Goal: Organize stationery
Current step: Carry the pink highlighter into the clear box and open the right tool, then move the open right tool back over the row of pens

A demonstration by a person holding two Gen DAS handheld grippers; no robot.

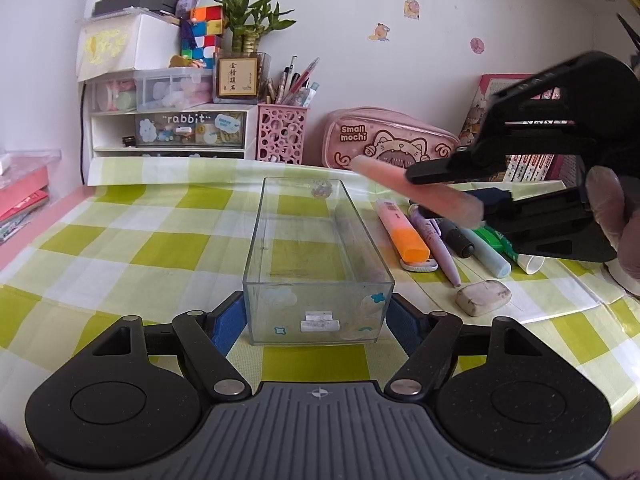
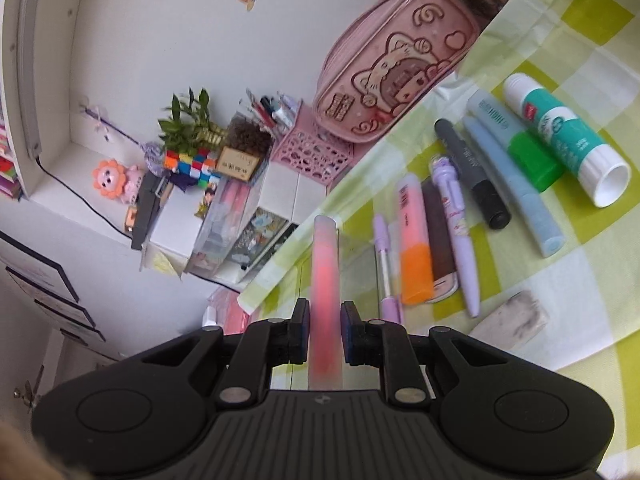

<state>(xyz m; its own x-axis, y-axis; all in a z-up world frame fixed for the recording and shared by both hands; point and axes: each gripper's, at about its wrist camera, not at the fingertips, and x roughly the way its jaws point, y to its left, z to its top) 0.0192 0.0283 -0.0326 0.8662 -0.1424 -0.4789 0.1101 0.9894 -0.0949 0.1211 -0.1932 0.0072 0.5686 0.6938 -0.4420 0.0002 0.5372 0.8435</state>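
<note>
the left claw (image 1: 318,312) clamps the clear rectangular plastic box (image 1: 316,256) steady on the counter (image 1: 120,240); the right claw (image 2: 325,330) grips a translucent pink pen (image 2: 326,280), raised beside the box, likely for dropping in.

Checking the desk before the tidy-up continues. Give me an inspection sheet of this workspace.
Surface: green-and-white checked cloth, lying flat.
Job's things: clear box, nothing seen inside; orange highlighter, purple pen, black marker, blue marker, glue stick and eraser lying to its right.
Clutter: pink pencil case, pink pen holder, drawer unit.
Grippers: left claw clamps the box's near end; right claw holds a pink marker.
Cables: black cable down the wall.
Surroundings: white wall with stickers.
</note>
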